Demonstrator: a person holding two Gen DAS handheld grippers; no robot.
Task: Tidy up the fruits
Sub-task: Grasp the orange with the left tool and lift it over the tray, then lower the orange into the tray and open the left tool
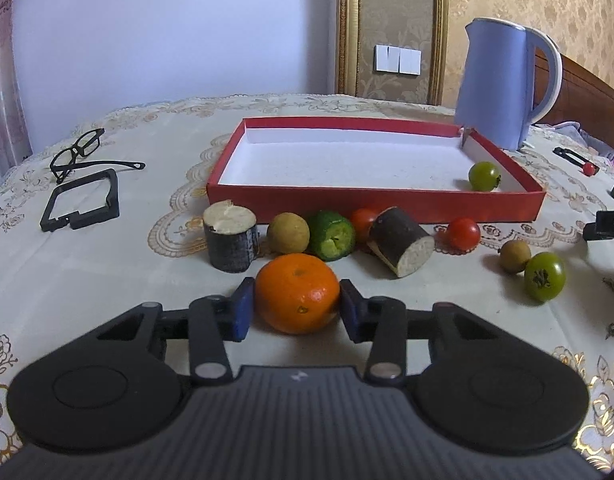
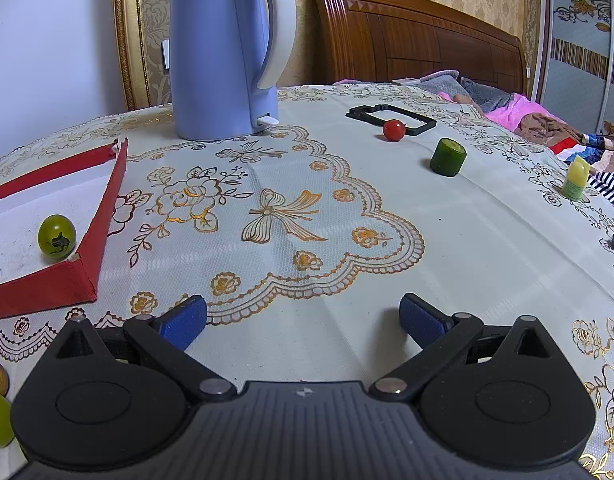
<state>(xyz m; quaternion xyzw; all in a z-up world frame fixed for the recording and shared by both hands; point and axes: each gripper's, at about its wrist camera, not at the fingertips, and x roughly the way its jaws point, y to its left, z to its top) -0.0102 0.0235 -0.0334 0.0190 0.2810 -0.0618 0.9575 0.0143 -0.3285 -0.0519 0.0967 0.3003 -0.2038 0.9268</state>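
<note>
A: 2 grippers. Left?
B: Left gripper (image 1: 295, 306) has its blue pads against both sides of the orange (image 1: 297, 298), which sits on the tablecloth (image 1: 107, 264) just in front of the red tray (image 1: 371, 204).
A: Right?
B: Right gripper (image 2: 303, 318) spread wide, nothing between the pads.
A: Tray contents?
B: 1 green tomato (image 1: 484, 176) in the near right corner. Kettle (image 2: 223, 48) behind.
</note>
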